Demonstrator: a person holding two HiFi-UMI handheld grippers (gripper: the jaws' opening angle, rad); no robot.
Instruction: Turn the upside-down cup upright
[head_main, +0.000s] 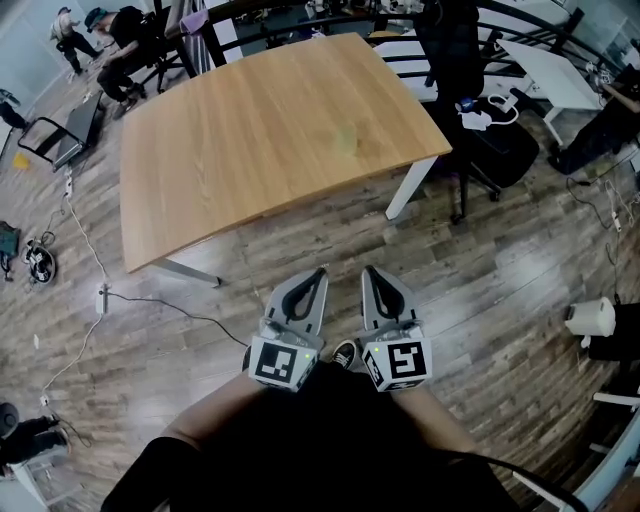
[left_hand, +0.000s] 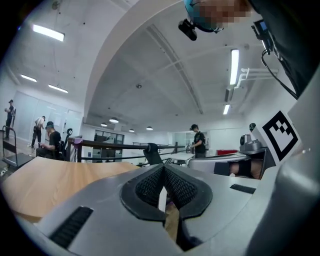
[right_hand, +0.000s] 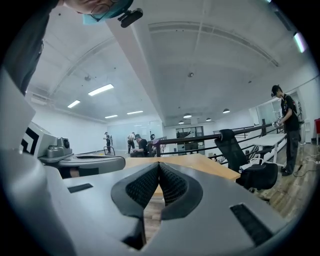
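Observation:
A wooden table (head_main: 260, 130) stands ahead of me. On its right half sits a small, faint, pale greenish shape (head_main: 346, 139); it is too blurred to tell whether this is the cup or which way up it stands. My left gripper (head_main: 321, 271) and right gripper (head_main: 367, 271) hang side by side close to my body, over the floor and short of the table's near edge. Both are shut with nothing between the pads. The left gripper (left_hand: 162, 168) and the right gripper (right_hand: 159, 164) each look level across the table top in their own views, and no cup shows there.
A black office chair (head_main: 470, 70) stands off the table's right corner, with a white desk (head_main: 548, 68) behind it. Cables (head_main: 90, 250) run over the wood floor at the left. People sit and stand at the far left (head_main: 120, 50). A white object (head_main: 592, 317) lies at the right.

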